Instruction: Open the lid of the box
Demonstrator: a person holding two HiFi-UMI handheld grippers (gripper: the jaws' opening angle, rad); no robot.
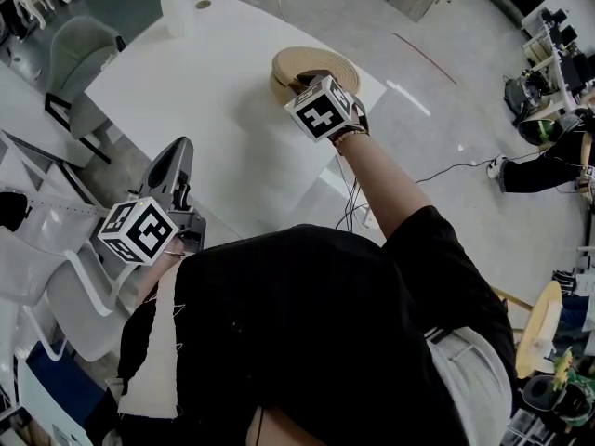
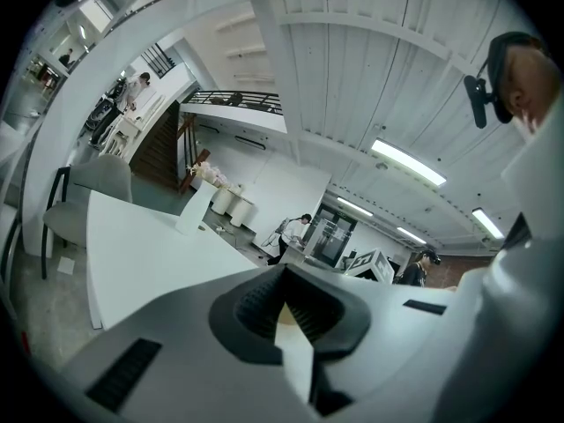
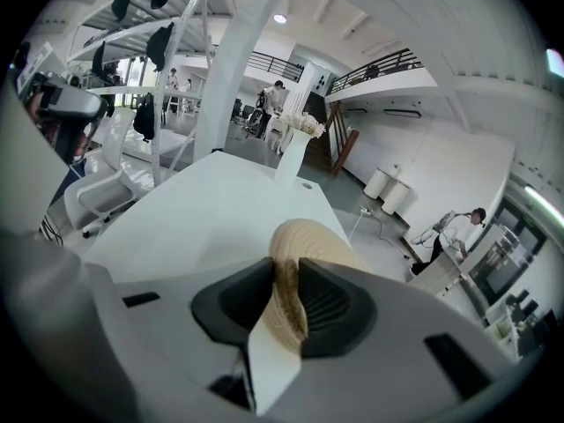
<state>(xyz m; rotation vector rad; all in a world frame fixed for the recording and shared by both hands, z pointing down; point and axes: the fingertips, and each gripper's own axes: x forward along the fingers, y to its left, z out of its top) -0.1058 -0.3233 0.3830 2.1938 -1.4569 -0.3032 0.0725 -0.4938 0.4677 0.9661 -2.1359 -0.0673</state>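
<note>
A round, pale wooden box (image 1: 321,63) sits near the far right edge of the white table (image 1: 195,100). My right gripper (image 1: 305,82) reaches down to its near rim, its marker cube above it. In the right gripper view the jaws (image 3: 286,302) are closed on the edge of the wooden lid (image 3: 304,241), which stands tilted between the dark pads. My left gripper (image 1: 177,156) hangs by the table's near left edge, away from the box, pointing level. Its pads (image 2: 284,302) look closed with nothing between them.
A white vase with flowers (image 1: 175,6) stands at the table's far end. A grey chair (image 1: 82,56) and white chairs (image 1: 56,277) line the left side. Cables (image 1: 446,170) run over the grey floor on the right. People stand in the distance.
</note>
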